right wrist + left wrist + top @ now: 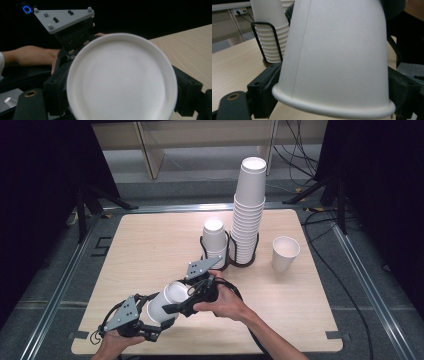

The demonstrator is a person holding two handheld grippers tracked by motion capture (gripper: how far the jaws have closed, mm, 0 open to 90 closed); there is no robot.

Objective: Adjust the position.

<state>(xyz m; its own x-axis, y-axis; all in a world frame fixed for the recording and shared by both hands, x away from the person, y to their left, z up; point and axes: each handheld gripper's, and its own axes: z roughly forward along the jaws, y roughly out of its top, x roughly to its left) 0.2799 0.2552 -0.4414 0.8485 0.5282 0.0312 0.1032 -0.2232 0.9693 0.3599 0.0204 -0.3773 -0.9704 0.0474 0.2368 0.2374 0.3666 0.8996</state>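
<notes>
A white paper cup [167,302] is held tilted above the table's near-left part, between my two grippers. My left gripper [159,318] comes in from the lower left. In the left gripper view its jaws [332,100] press on both sides of the cup [337,55], just above the rolled rim. My right gripper [176,304] reaches in from the right. In the right gripper view one round end of the cup [122,80] faces the camera, and the right gripper [122,100] has its black jaws against both sides of it. The left gripper's grey plate [63,17] shows behind.
A tall stack of cups [248,215] and a short stack [214,237] stand in a black wire holder [229,256] at the middle of the wooden table [145,240]. A single upright cup [285,252] stands to their right. Cables lie on the floor beyond the table.
</notes>
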